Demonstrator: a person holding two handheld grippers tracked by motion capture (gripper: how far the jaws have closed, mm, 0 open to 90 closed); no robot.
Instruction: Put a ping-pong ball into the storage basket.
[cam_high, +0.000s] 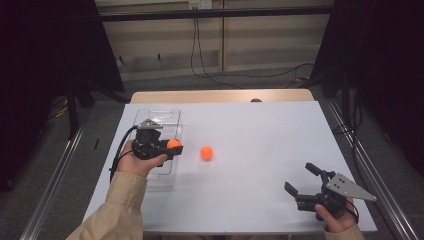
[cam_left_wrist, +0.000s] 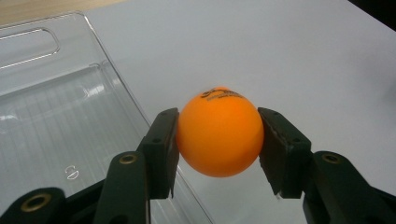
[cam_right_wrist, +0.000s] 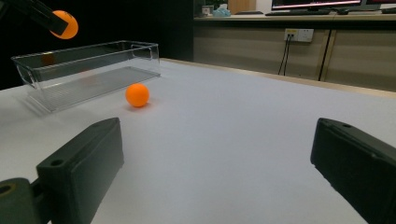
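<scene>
Your left gripper clamps an orange ball above the clear tray's near edge. A second ball lies just beyond on the white table. Your right gripper rests wide open, well apart; grey carpet surrounds.

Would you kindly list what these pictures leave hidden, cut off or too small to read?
- Black print on the held orange ball: left gripper view, too small and curving over the top.
- Clear plastic tray: high view, its near part hidden by the left gripper and hand.
- Right gripper: right gripper view, both fingers cut off by the bottom edge.
- Loose orange ball: any print too small.
</scene>
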